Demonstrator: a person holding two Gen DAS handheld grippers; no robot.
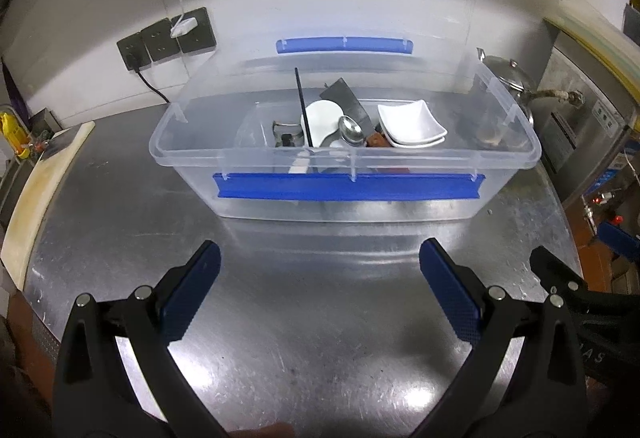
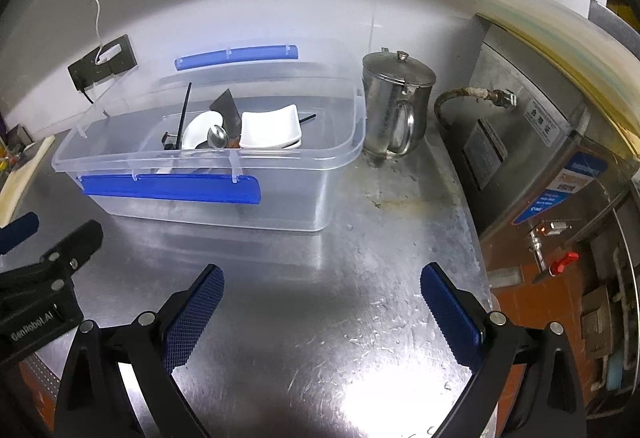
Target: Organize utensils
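Standing whole only in the right view, a steel kettle (image 2: 394, 105) flanks the bin (image 2: 328, 157); both grippers' jaws gape empty.

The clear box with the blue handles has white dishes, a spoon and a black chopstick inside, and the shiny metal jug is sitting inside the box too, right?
Not quite. The metal jug is not inside the clear box; it stands on the steel counter just outside the box's right end, as the right wrist view shows. The rest is right: the white dishes, the spoon and the black chopstick are in the box.
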